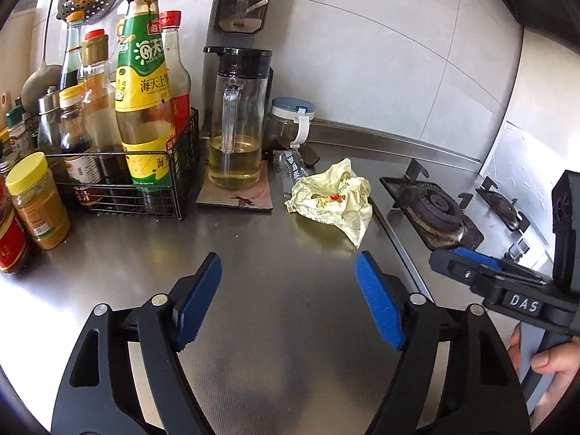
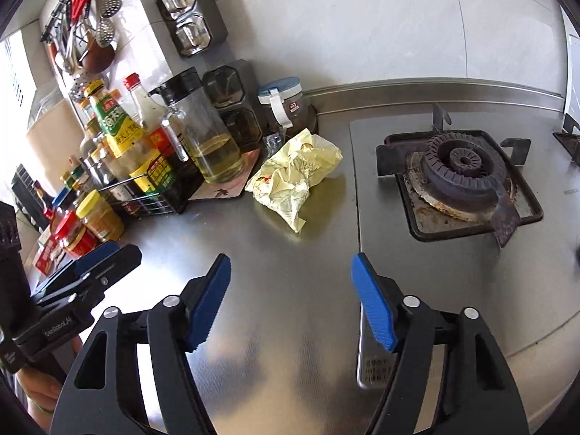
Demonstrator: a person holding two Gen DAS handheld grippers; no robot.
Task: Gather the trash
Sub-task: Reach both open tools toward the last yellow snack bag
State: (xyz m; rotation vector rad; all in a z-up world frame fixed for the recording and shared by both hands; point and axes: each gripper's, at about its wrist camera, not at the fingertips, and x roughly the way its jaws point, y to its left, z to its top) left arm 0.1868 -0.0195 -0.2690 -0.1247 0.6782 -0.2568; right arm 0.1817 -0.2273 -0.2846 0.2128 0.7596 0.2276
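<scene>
A crumpled pale yellow paper wrapper point(image 1: 331, 195) point(image 2: 293, 174) lies on the steel counter, between the oil jug and the gas burner. Behind it, against the jar, a small clear plastic wrapper with dark print point(image 1: 290, 168) point(image 2: 273, 143) stands crumpled. My left gripper point(image 1: 288, 259) hovers over bare counter short of the yellow wrapper, jaws apart, nothing between the blue pads. My right gripper point(image 2: 291, 258) hangs likewise open and empty, nearer the burner. Each shows in the other's view: the right gripper point(image 1: 471, 261) at the right edge, the left gripper point(image 2: 94, 264) at the left edge.
A wire basket of sauce bottles point(image 1: 127, 181) and a glass oil jug point(image 1: 235, 134) on a mat stand at the left. A blue-lidded jar point(image 1: 290, 119) sits at the back wall. Yellow-lidded jars point(image 1: 34, 199) stand at the far left. The gas burner point(image 2: 460, 177) lies at the right.
</scene>
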